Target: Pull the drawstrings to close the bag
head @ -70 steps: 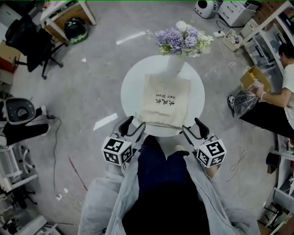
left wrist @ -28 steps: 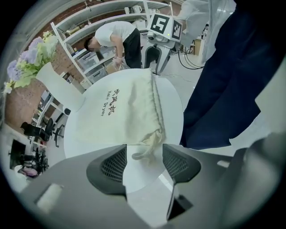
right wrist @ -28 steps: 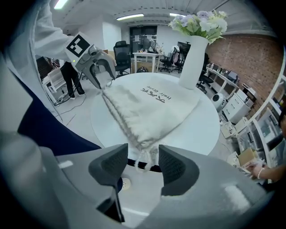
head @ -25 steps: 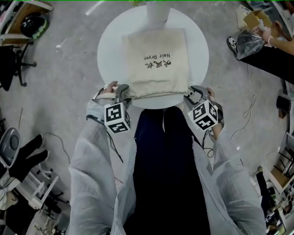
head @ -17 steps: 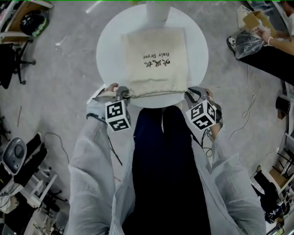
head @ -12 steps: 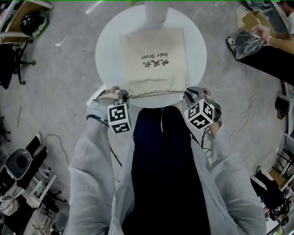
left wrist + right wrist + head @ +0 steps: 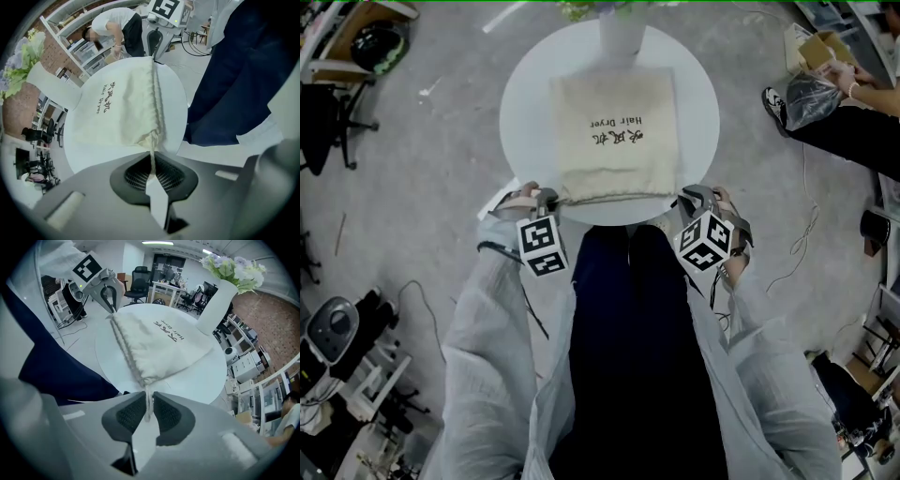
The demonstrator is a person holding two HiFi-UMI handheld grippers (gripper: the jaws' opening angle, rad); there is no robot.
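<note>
Cord is pinched on both sides. The left gripper (image 7: 152, 174) has just been closing, and its fingers (image 7: 135, 176) are clamped narrow on the left drawstring (image 7: 152, 154) where it leaves the corner of the bag (image 7: 614, 131). The right gripper (image 7: 148, 411) has also just been closing, and its fingers (image 7: 127, 414) are tight on the right drawstring (image 7: 148, 397).

The bag lies flat on the round white desk (image 7: 520, 103). Its gathered mouth runs along the near edge between the two grippers and is not yet drawn in.

The likeliest fault is slip. Each cord is thin and caught only at the tips of the pads, so a sharp outward tug could draw it free before the mouth gathers.

An uneven pull is the next risk. If one side leads, the light bag would probably slide across the smooth desk instead of cinching. It could then drop over the near rim or swing towards the vase (image 7: 621, 37) near its far end. Pulling upward rather than outward would likely lift the bag rather than close it.
</note>
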